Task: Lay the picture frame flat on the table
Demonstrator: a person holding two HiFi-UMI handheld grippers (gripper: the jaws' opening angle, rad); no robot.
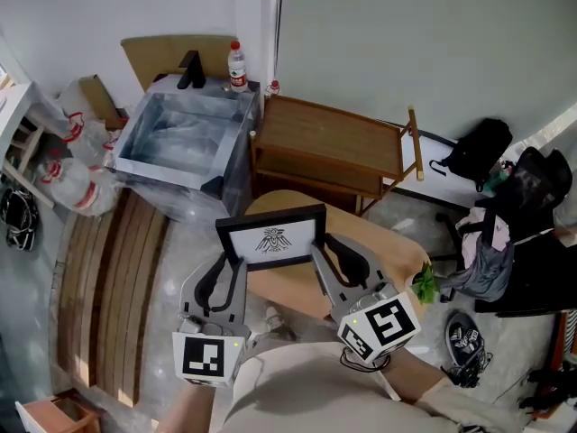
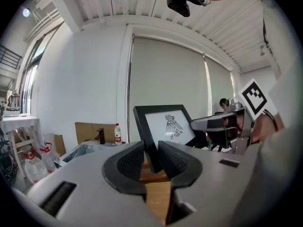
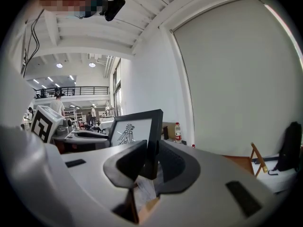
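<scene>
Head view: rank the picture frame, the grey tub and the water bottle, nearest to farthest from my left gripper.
1. picture frame: its left edge is clamped in the jaws of the left gripper.
2. grey tub: ahead, slightly left.
3. water bottle: beyond the tub's far edge.

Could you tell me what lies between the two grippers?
The upright picture frame, its sides clamped by the left gripper and right gripper, per the head view.

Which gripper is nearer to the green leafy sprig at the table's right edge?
Right. The right gripper, shut on the picture frame at its right side, is just beside the green leafy sprig. The left gripper grips the frame's left side, farther away.
</scene>
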